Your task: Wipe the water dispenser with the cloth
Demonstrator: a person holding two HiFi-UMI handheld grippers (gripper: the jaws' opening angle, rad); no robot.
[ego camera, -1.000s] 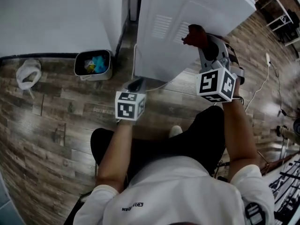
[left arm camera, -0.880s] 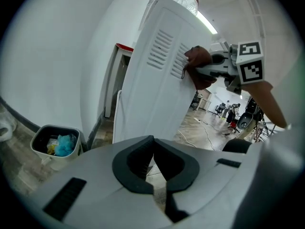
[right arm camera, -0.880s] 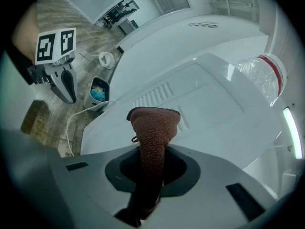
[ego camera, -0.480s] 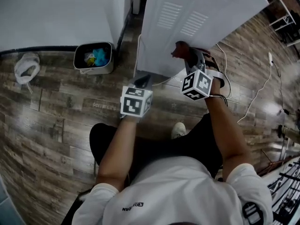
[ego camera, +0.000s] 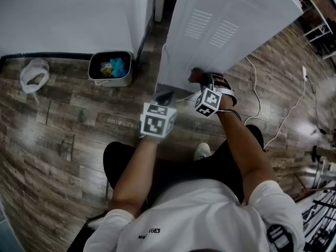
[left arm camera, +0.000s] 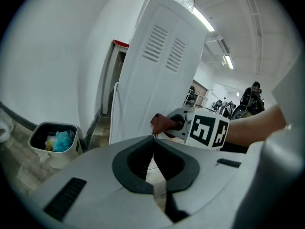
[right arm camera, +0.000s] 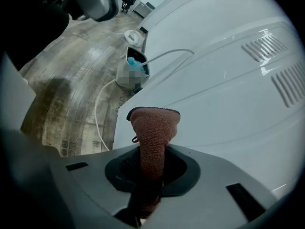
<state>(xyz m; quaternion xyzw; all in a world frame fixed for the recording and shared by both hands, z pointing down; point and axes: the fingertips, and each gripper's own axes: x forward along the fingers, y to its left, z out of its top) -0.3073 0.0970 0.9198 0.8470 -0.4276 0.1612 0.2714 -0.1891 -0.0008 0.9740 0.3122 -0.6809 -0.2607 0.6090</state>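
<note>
The left tool has its jaws together and empty, low over the floor, shifted slightly right since 0.5 s ago. The right tool is clamped on the cloth, now lower on the water dispenser, against its panel near the bottom edge.

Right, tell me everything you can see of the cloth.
The cloth is reddish-brown with a looped, terry-like weave. It is bunched into a narrow wad, clamped between the jaws of the right gripper, its rounded end sticking out ahead. That end is at the lower part of the white water dispenser; contact is unclear.
</note>
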